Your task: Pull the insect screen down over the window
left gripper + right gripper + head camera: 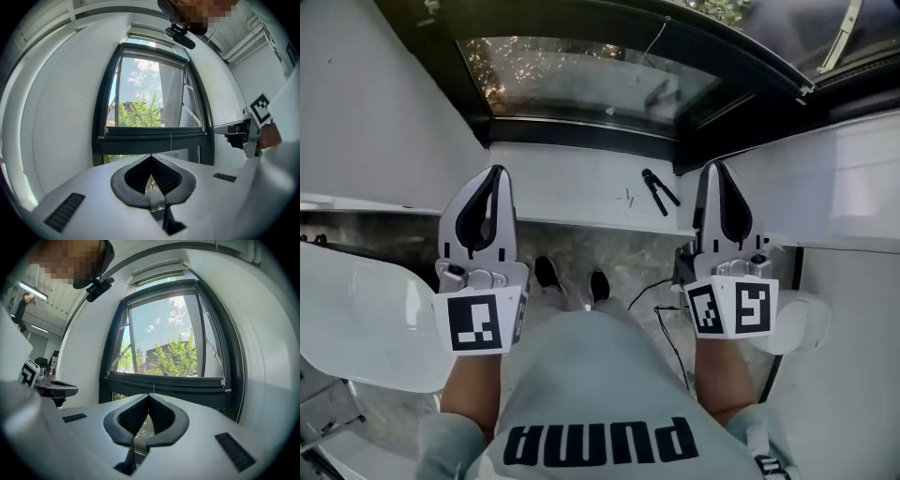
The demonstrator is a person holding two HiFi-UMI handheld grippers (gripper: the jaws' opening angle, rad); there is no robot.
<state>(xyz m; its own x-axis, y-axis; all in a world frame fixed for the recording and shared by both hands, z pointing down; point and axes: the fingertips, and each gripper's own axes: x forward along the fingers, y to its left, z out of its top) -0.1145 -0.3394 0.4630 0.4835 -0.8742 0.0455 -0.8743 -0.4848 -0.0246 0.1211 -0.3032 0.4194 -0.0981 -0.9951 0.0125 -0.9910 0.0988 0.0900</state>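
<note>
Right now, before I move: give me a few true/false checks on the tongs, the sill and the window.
1. The left tongs and the right tongs are both shut with nothing between them. True.
2. Black pliers lie on the white sill. True.
3. The left tongs grip the pliers. False: the pliers lie free on the sill, nearer the right tongs.
4. It is night outside the window. False: green trees show in daylight.
</note>
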